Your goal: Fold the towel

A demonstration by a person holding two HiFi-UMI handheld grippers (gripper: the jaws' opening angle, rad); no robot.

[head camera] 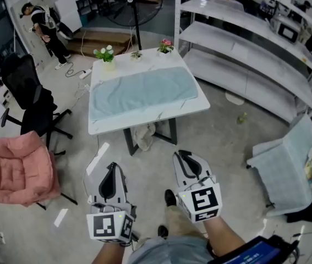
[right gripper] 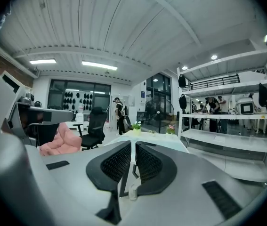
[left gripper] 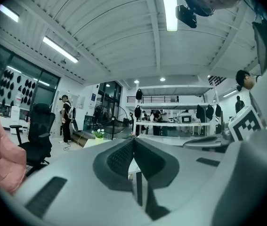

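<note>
A light blue towel (head camera: 142, 92) lies spread flat over most of a white table (head camera: 144, 124) in the upper middle of the head view. Both grippers are held well short of the table, over the floor, pointing toward it. My left gripper (head camera: 111, 167) (left gripper: 133, 140) has its jaws pressed together with nothing in them. My right gripper (head camera: 182, 154) (right gripper: 133, 144) shows a narrow slit between its pads, also with nothing inside. In the right gripper view the table (right gripper: 145, 135) appears beyond the jaws.
Three small flower pots (head camera: 106, 54) stand along the table's far edge. A pink cushioned chair (head camera: 15, 169) and a black office chair (head camera: 29, 98) are at the left. White shelving (head camera: 244, 43) and a pale armchair (head camera: 293, 164) are on the right. A person (head camera: 45, 29) stands far back left.
</note>
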